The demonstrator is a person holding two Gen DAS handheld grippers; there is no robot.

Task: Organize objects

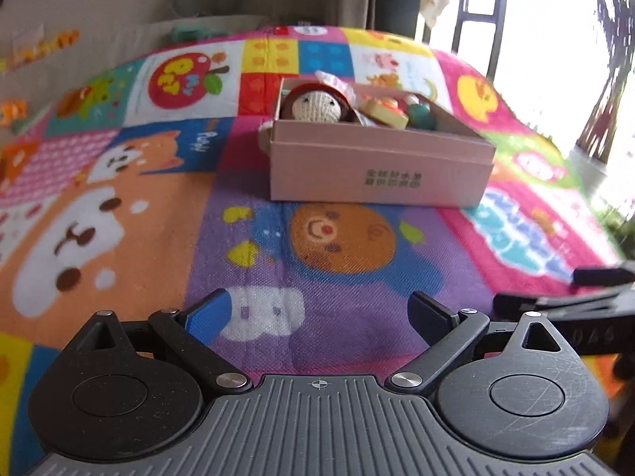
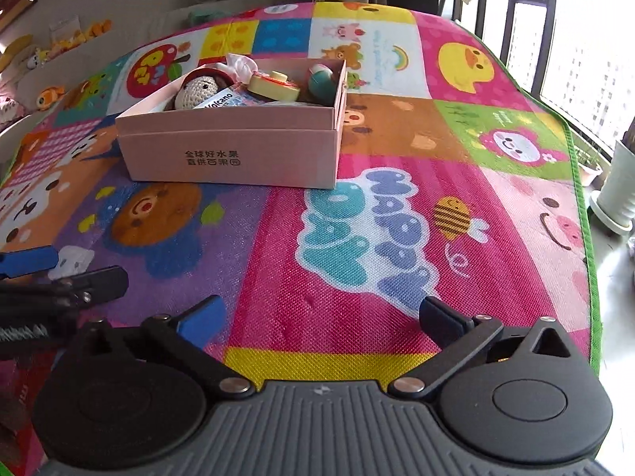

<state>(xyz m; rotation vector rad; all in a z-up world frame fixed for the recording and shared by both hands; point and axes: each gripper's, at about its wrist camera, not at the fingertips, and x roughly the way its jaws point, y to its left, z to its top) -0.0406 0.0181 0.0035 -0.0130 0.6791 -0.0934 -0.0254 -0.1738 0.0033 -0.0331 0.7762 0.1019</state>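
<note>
A pink cardboard box point(image 1: 377, 170) sits on the colourful cartoon play mat point(image 1: 158, 206); it also shows in the right wrist view point(image 2: 230, 154). Inside lie a crocheted doll point(image 1: 315, 105) point(image 2: 198, 89), a round yellow and red toy point(image 1: 387, 113) point(image 2: 274, 85), a teal toy point(image 1: 420, 113) point(image 2: 323, 81) and a packet printed "Volcano" point(image 2: 222, 101). My left gripper point(image 1: 323, 311) is open and empty, low over the mat in front of the box. My right gripper point(image 2: 323, 317) is open and empty, to the right of the left one, which shows at the left edge point(image 2: 59, 277).
A window with dark bars point(image 2: 532, 20) runs along the right, with a white plant pot point(image 2: 619, 190) on the floor beside the mat's green edge. Small plush toys point(image 2: 59, 47) line a ledge at the far left. The right gripper's fingers show at the right edge point(image 1: 575, 293).
</note>
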